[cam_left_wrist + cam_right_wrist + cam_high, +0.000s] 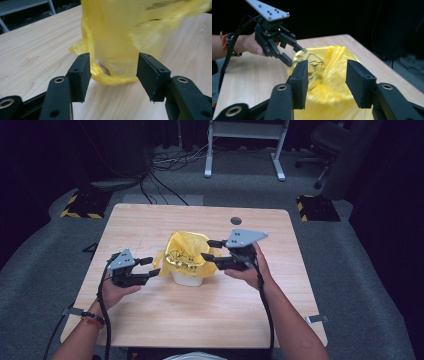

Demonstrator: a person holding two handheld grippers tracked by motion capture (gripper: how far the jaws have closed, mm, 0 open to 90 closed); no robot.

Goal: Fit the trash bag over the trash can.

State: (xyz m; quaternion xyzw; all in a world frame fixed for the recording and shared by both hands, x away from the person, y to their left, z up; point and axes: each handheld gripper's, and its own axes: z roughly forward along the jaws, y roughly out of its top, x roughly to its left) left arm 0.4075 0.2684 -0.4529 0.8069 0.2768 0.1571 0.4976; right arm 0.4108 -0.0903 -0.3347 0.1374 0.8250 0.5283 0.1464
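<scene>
Yellow bag (186, 251) between left claw (148, 268) and right claw (212, 251), ungripped.

Your bag (186, 251) sits in the container (188, 279) mid-table (150, 320), draped over its rim. Your left gripper (149, 267) is just left of the bag, low; your right gripper (212, 250) is just right of it, higher, above the rim.

Left gripper (150, 267): held low in your left hand (114, 292), jaws parted, nothing pinched.
Right gripper (209, 250): held higher in your right hand (248, 270), jaws parted, nothing pinched.
Forearms: both enter from below, angled inward.
</scene>
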